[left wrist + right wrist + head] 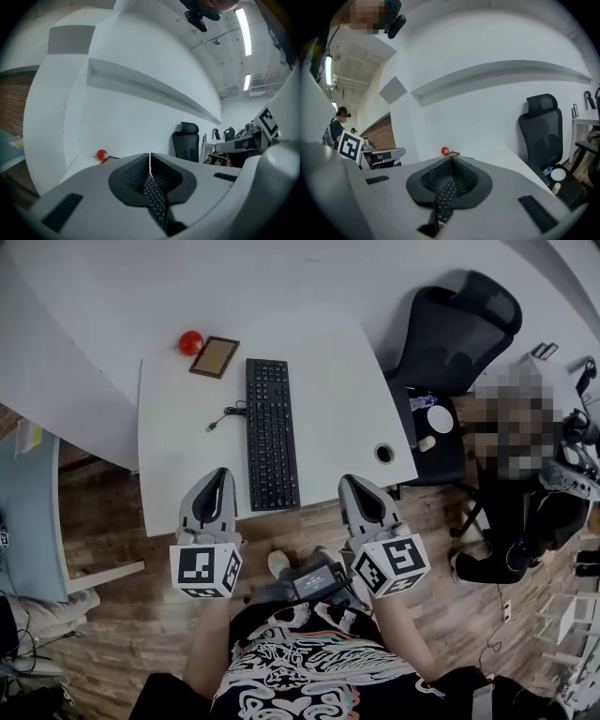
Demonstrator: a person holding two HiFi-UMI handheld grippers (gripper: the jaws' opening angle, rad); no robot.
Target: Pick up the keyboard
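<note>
the jaws of the left gripper (150,157) are pressing tight together and are gripping nothing, and the jaws of the right gripper (450,159) are doing the same. both grippers are hovering beside the near end of the black keyboard (272,432), one on each side, not touching it. the keyboard is lying flat on the white table (178,451). left of its far end a red ball (190,342) and a brown frame (215,356) are sitting.

bright, even light from ceiling tubes (243,33), glaring white; keyboard (272,432) throws barely a shadow on the desk (178,437); gripper views bulge, corners go black.
</note>
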